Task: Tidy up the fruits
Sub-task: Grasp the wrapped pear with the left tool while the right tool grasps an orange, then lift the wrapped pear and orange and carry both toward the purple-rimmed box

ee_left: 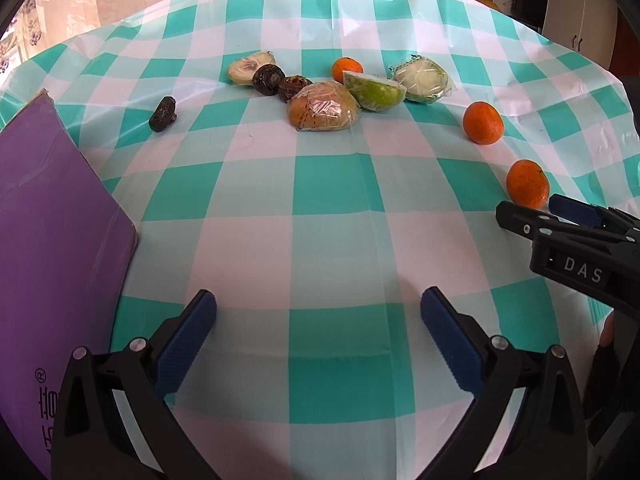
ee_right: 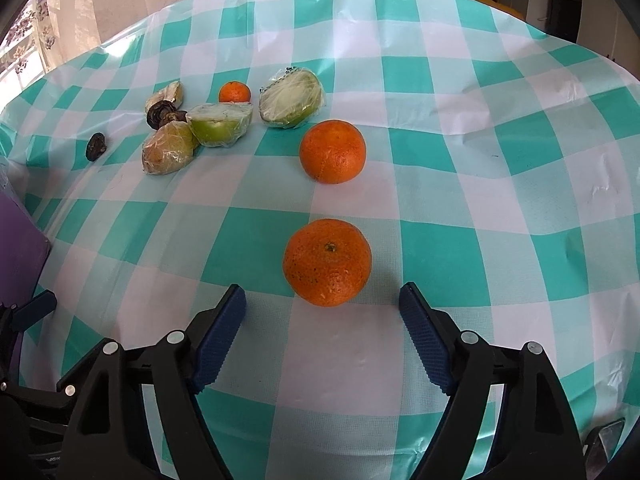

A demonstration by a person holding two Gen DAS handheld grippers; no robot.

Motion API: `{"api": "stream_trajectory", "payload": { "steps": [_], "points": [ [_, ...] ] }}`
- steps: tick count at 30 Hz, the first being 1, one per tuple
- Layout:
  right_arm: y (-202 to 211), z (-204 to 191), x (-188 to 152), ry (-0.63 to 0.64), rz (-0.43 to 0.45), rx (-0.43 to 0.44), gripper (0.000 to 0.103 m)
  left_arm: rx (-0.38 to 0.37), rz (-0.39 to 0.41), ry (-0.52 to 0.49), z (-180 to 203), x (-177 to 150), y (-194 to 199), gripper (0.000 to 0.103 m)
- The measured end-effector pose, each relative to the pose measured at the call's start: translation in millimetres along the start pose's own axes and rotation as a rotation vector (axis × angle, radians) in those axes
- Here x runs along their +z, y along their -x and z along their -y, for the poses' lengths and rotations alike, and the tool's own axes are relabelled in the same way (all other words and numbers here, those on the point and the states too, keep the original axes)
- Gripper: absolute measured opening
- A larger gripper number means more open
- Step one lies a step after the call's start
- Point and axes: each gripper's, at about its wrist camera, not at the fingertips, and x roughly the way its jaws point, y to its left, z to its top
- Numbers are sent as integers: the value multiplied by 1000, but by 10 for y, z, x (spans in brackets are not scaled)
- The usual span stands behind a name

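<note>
Three oranges lie on the checked tablecloth: a near one [ee_right: 327, 262] just ahead of my open right gripper [ee_right: 322, 304], a middle one [ee_right: 333, 151], and a far small one [ee_right: 234, 92]. Behind them sit wrapped fruit pieces: a brown one [ee_right: 168, 149], a green apple half [ee_right: 219, 124], a pale green half [ee_right: 291, 99], and dark fruits [ee_right: 96, 146]. My left gripper [ee_left: 318, 304] is open and empty over bare cloth. The near orange [ee_left: 527, 184] and the right gripper [ee_left: 532, 210] show at the right of the left wrist view.
A purple box [ee_left: 52, 232] stands at the left, beside the left gripper. The teal and white cloth [ee_left: 320, 184] covers the table. A wall, curtain and cabinets lie beyond the far edge.
</note>
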Motion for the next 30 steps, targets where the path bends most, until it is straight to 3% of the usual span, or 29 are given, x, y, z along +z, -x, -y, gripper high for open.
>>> {"api": "stream_trajectory", "payload": {
  "steps": [1,3,4,11,15,20,23,25,30],
  "points": [
    [16,8,-5,-5,9,-2,61,-3,-4,-4,21,-9,9,102],
    [41,24,-14,-13,24,0,40,-8,-11,-10,35,44,-37,102],
    [53,31,-18,-15,32,5,38,-8,-10,-8,26,71,-46,102],
    [73,130,-27,-66,48,63,37,-18,-8,29,-5,576,-394,101],
    [73,133,-36,-72,50,79,37,17,0,30,17,945,-645,87],
    [68,143,-45,-87,51,94,37,34,2,48,13,1278,-876,85],
    [66,169,-48,-104,54,111,37,21,7,34,31,1402,-952,82],
    [66,187,-54,-115,56,121,36,27,21,31,31,1445,-960,64],
    [75,228,-55,-136,60,136,36,16,51,80,-48,1322,-810,62]
  ]
}}
